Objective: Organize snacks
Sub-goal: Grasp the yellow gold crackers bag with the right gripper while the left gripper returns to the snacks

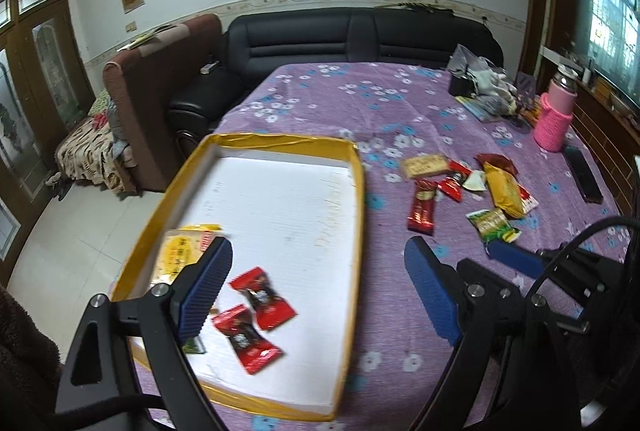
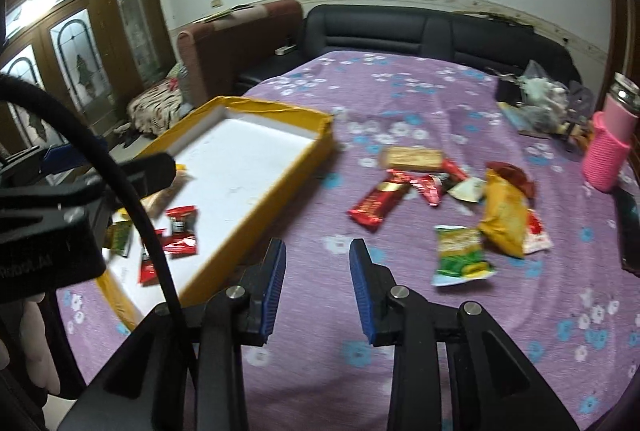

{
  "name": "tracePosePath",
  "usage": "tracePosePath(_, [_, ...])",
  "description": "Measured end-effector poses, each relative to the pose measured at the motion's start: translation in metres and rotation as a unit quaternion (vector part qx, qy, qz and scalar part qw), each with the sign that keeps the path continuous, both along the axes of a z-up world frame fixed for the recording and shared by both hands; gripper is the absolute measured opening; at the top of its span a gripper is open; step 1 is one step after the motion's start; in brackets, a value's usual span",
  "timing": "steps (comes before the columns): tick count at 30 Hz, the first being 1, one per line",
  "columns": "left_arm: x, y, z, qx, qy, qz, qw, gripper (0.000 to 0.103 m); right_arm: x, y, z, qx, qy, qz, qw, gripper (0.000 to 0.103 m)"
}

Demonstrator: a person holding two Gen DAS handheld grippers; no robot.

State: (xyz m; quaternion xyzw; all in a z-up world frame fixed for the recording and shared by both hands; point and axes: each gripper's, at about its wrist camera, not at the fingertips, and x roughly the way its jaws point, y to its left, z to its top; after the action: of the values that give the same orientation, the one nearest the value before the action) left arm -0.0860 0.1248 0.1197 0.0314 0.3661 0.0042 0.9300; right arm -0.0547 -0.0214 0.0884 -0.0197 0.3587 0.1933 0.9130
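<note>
While the purple tablecloth [image 2: 400, 371] gives you open room ahead, steer clear of the yellow-rimmed tray [image 1: 362, 191] wall. Your left gripper [image 1: 316, 295] hangs wide open and empty over the tray; your right gripper [image 2: 318, 291], slightly parted, holds nothing. Approach the green snack packet [image 2: 460, 255] low, from its near edge.

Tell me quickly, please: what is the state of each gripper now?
Left gripper: open wide, holding nothing, above the yellow tray.
Right gripper: partly open, holding nothing, over the purple tablecloth.
</note>
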Motion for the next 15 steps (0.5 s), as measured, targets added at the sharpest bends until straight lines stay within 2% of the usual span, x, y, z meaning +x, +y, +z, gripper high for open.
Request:
tracePosePath(9, [0.008, -0.029, -0.011, 0.006, 0.025, -0.019, 0.9995, 0.088, -0.001, -0.04, 0.003, 0.003, -0.01, -0.026, 1.0, 0.036])
tracePosePath(12, [0.014, -0.036, -0.012, 0.003, 0.036, -0.03, 0.9989, 0.088, 0.007, -0.062, 0.002, -0.009, -0.004, -0.048, 0.999, 0.038])
tracePosePath(15, [0.024, -0.04, -0.014, 0.0, 0.041, -0.036, 0.9985, 0.088, 0.025, -0.103, -0.004, -0.023, 0.014, -0.094, 0.995, 0.039])
